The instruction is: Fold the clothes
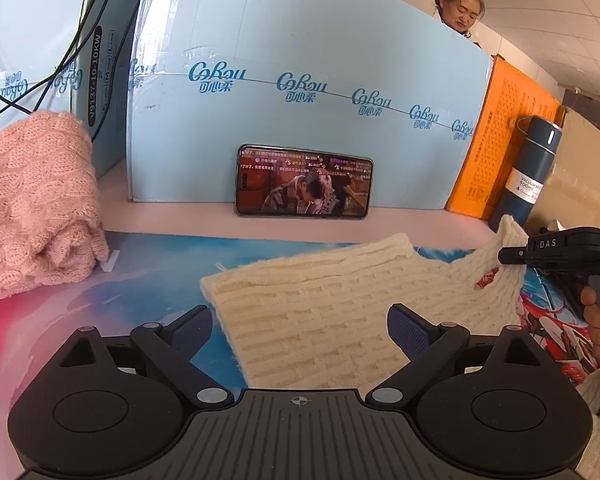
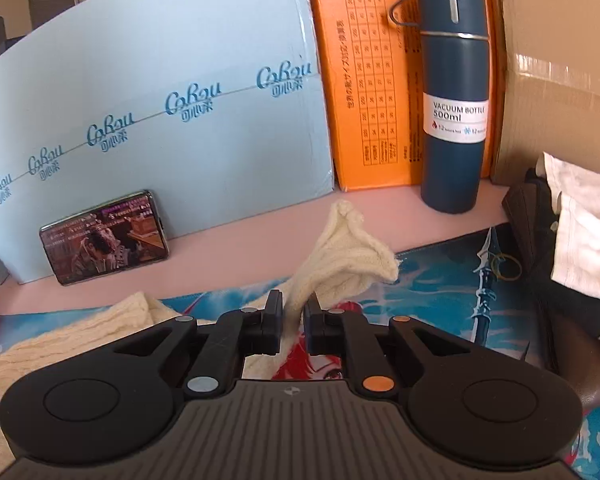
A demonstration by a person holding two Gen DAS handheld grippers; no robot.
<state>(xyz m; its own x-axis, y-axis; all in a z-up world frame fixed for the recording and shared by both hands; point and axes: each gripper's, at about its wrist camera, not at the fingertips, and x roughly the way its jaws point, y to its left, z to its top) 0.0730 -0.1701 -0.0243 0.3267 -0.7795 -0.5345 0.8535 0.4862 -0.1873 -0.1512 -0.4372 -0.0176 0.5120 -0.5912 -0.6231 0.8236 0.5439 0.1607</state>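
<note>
Two grippers are in play, and I have only one of them on the cloth. My right gripper (image 2: 293,322) is clamped on a bunched corner of the cream knit sweater (image 1: 312,312), lifting that corner off the printed mat (image 1: 100,292) near the table's right edge. My left gripper (image 1: 300,330) hangs with its fingers spread wide above the near left part of the knit, touching nothing.

I judge the main risk to be the pinch itself: it holds a thin twist of loose ribbed yarn, so a quick pull could let it slip, or drag the whole piece across the mat since nothing pins the other end. The raised corner could also swing toward the blue bottle (image 2: 454,96) by the back edge.

The sweater lies with its long axis running left to right along the table, flat at the left, rising to the right.
</note>
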